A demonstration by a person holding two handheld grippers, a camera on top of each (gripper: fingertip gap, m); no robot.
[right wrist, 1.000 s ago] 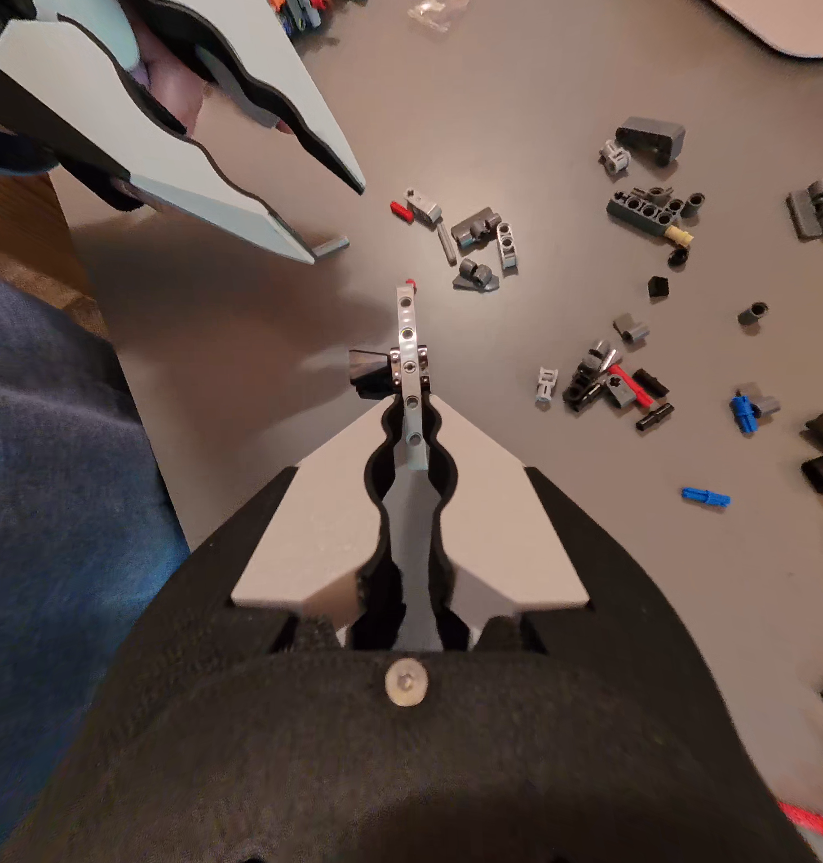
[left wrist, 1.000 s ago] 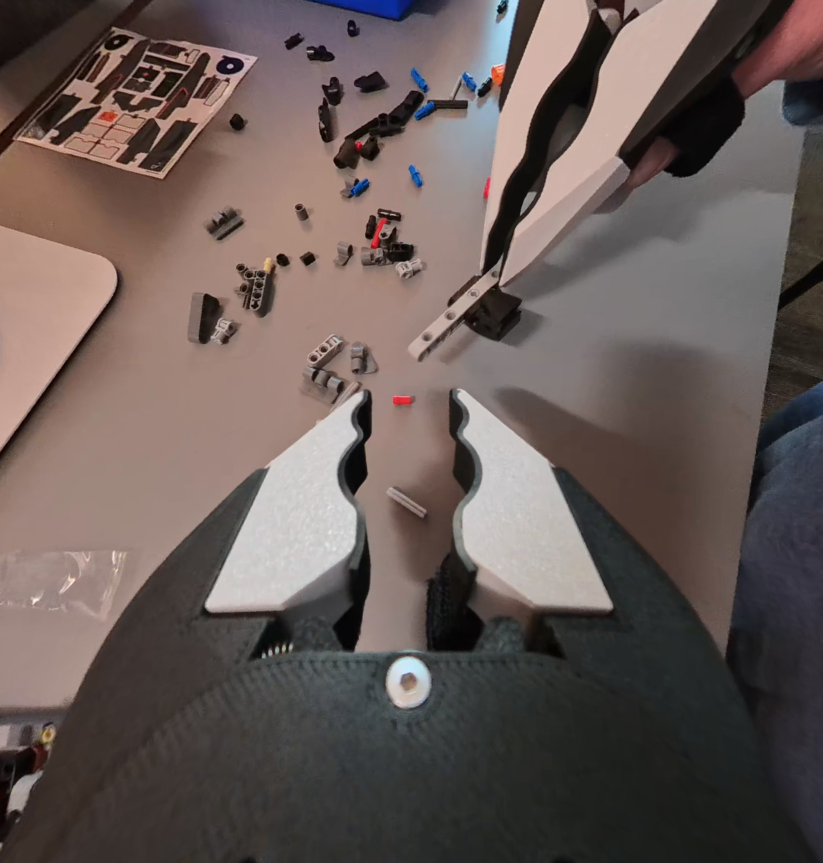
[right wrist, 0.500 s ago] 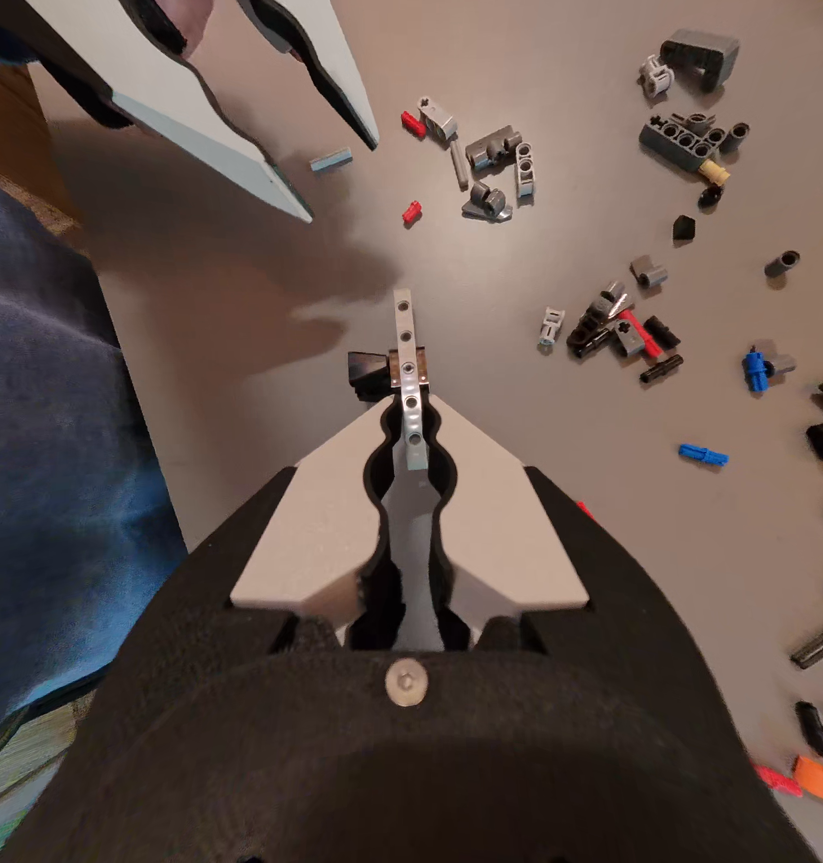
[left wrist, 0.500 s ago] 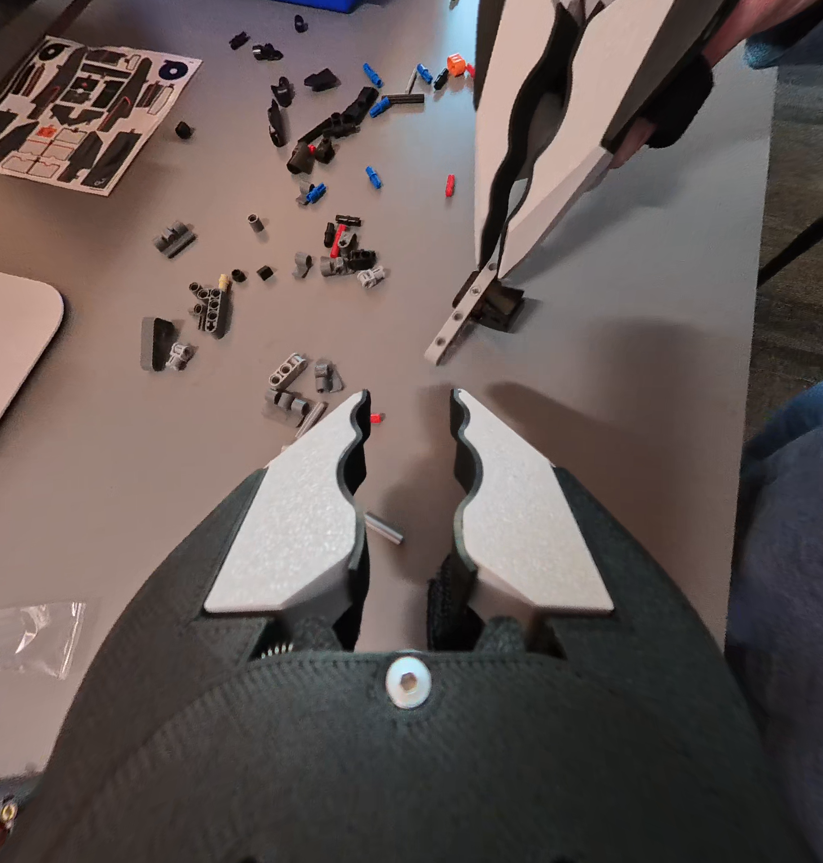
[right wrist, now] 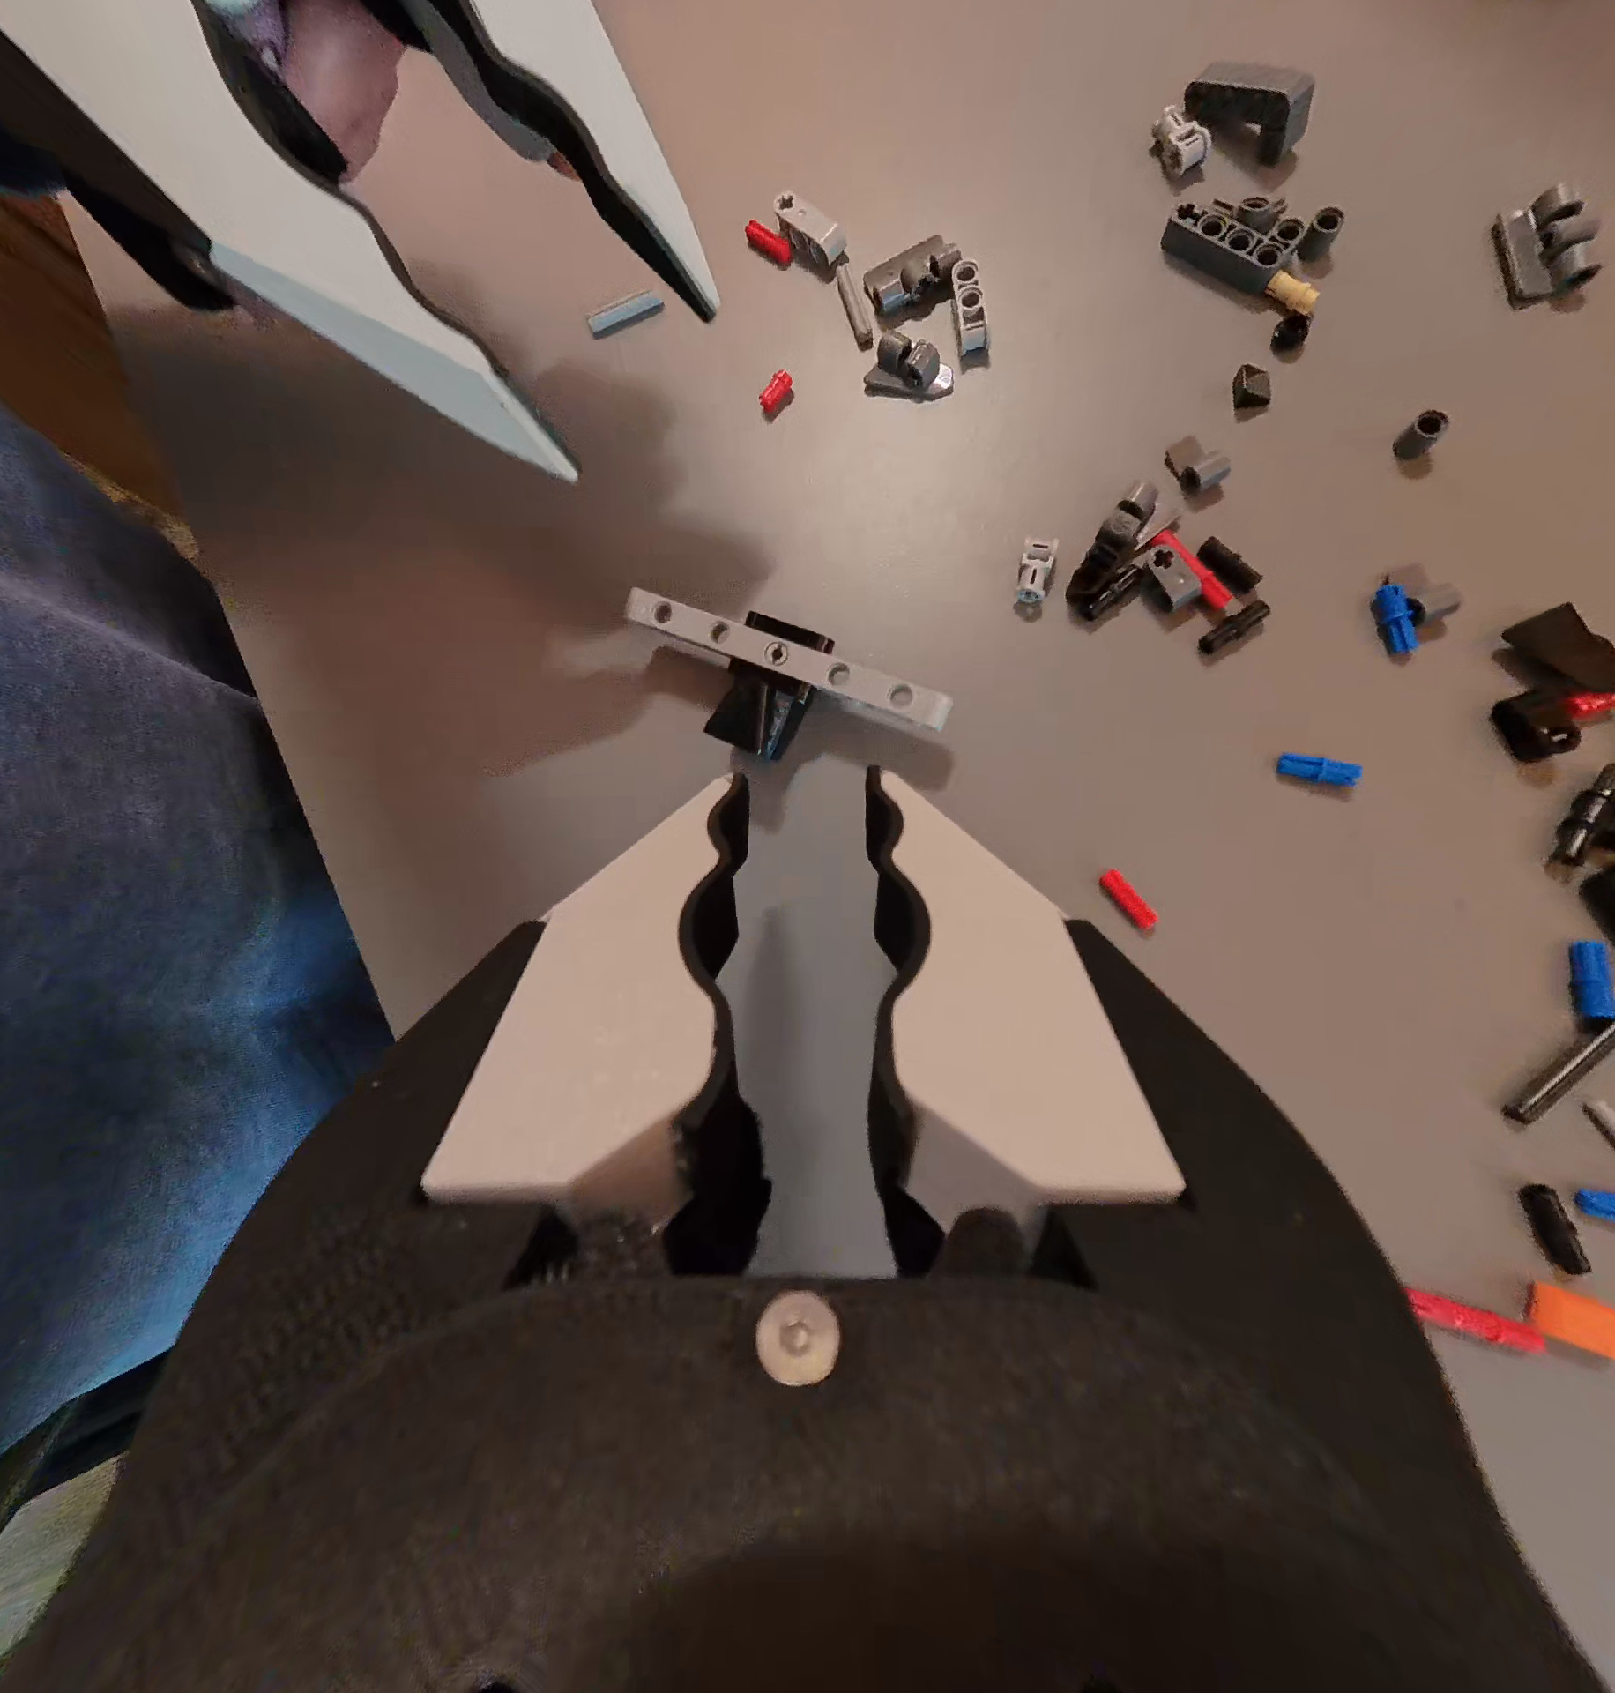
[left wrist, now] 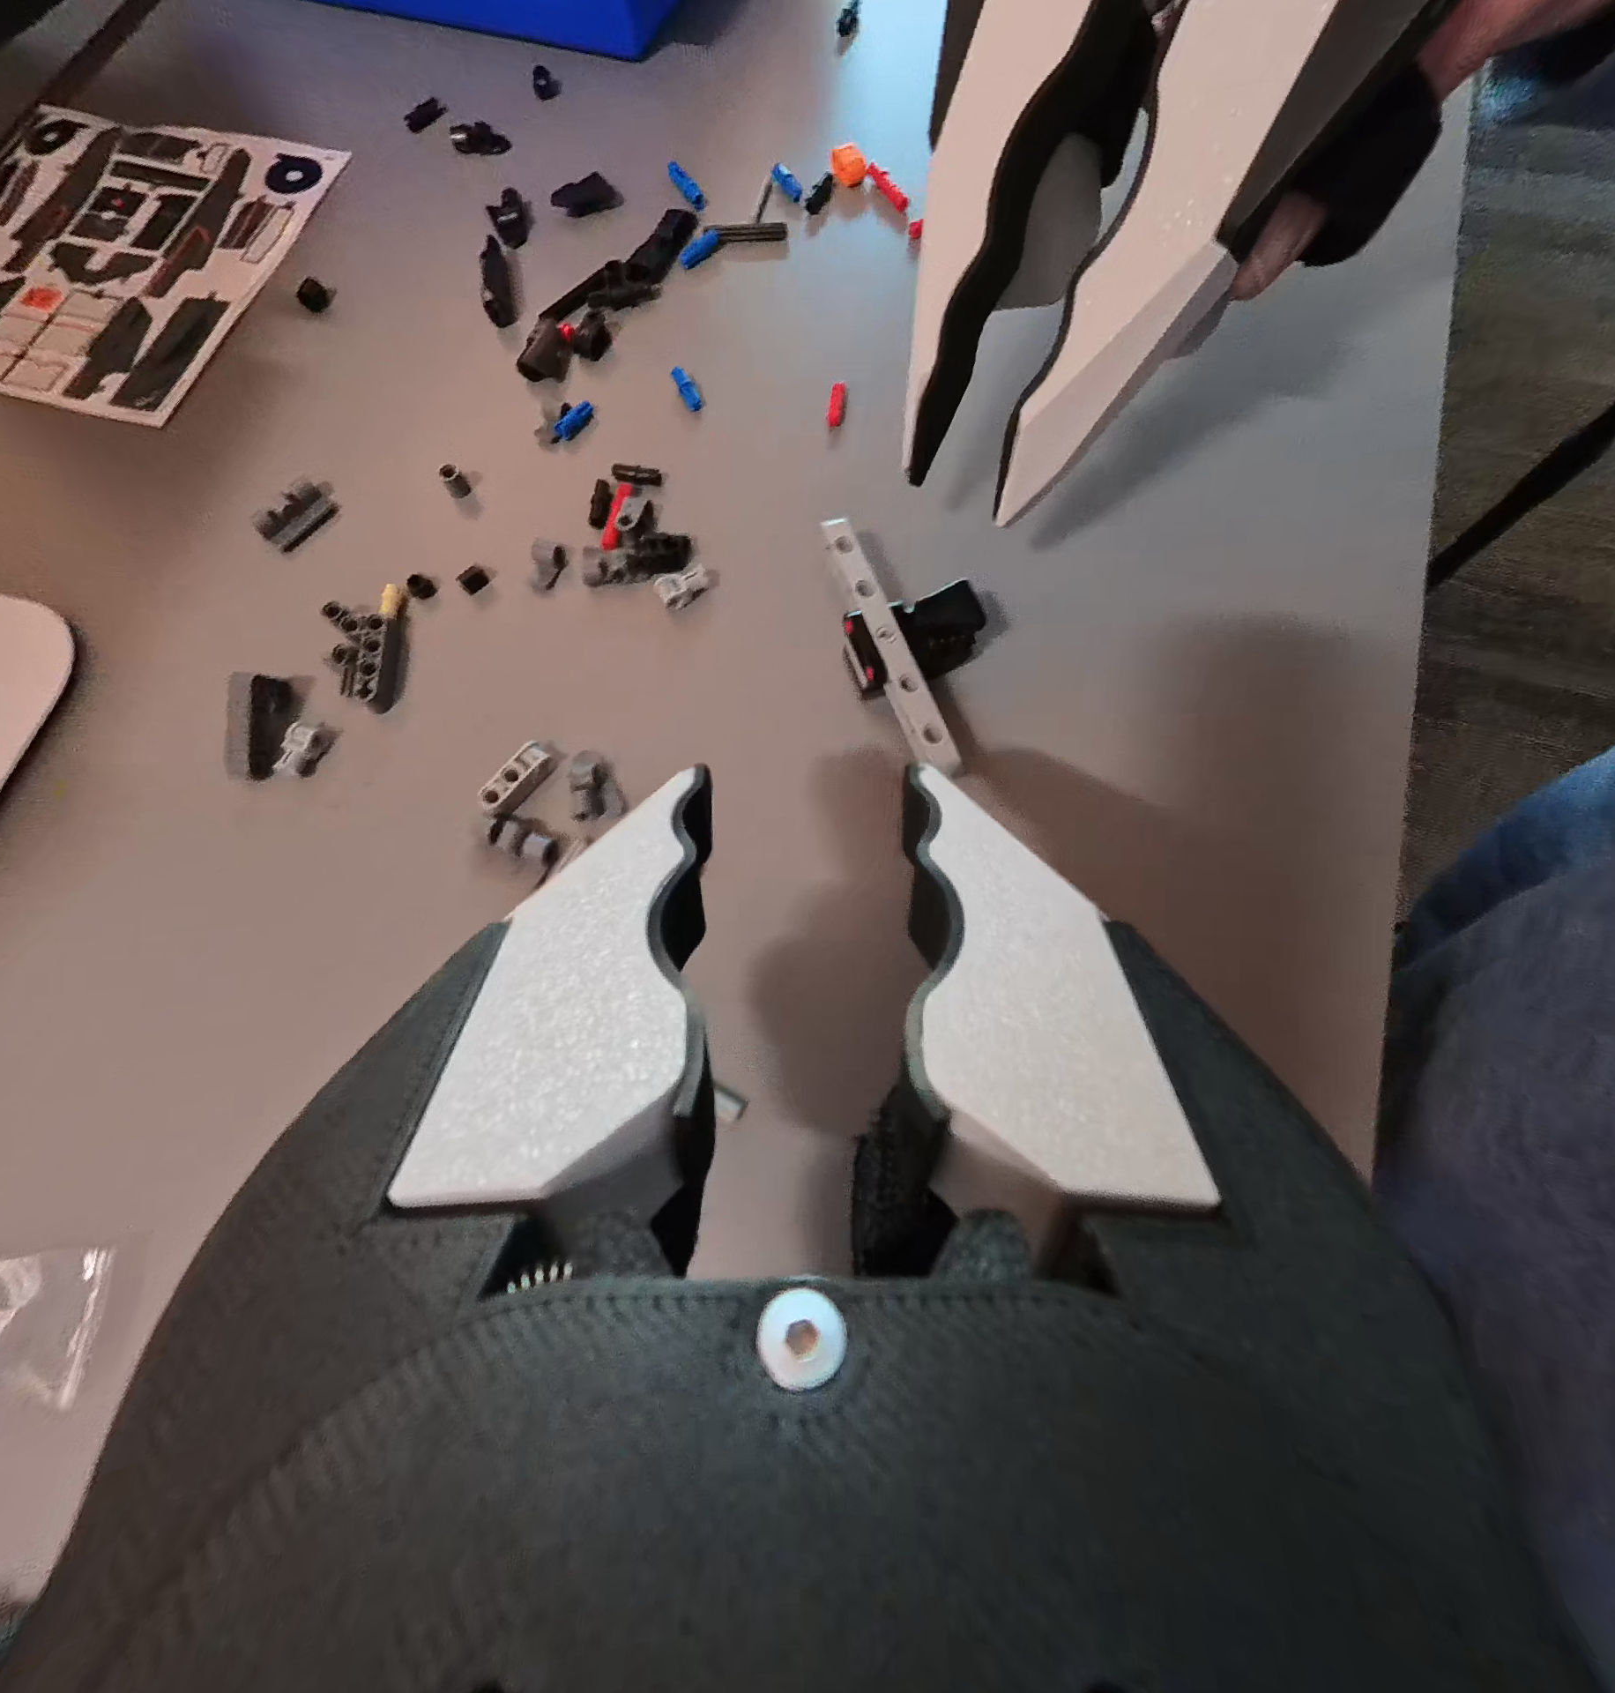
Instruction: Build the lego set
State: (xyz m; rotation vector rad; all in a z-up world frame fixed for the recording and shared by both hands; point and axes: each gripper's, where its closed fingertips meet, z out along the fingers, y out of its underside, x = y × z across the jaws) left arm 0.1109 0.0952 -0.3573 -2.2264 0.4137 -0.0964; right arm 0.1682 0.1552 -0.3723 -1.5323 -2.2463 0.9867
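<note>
A light grey holed beam with a black piece clipped on it (left wrist: pixel 886 641) lies loose on the grey table, just beyond my left gripper (left wrist: pixel 808 779), which is open and empty. In the right wrist view the same assembly (right wrist: pixel 785 660) lies crosswise just ahead of my right gripper (right wrist: pixel 806 779), which is open and empty. The right gripper (left wrist: pixel 959 499) hangs above the table beyond the assembly. The left gripper (right wrist: pixel 639 394) shows at upper left. A short grey axle (right wrist: pixel 625 313) lies by its tip and is half hidden under the left finger (left wrist: pixel 729 1104).
Several loose black, grey, blue and red pieces (left wrist: pixel 621 540) are scattered over the table's middle and far side. A sticker sheet (left wrist: pixel 117 266) lies far left, a plastic bag (left wrist: pixel 34 1319) near left. The table edge and a person's leg (left wrist: pixel 1537 1008) are at right. My right fingertips sit around 9 cm from my left ones. The short grey axle (right wrist: pixel 625 313) lies some 8 cm from my left tips, 15 cm from my right tips.
My right gripper has opened and let go of the beam assembly, which now lies turned on the table. The right gripper has drawn back from it. My left gripper has shifted towards the assembly.
</note>
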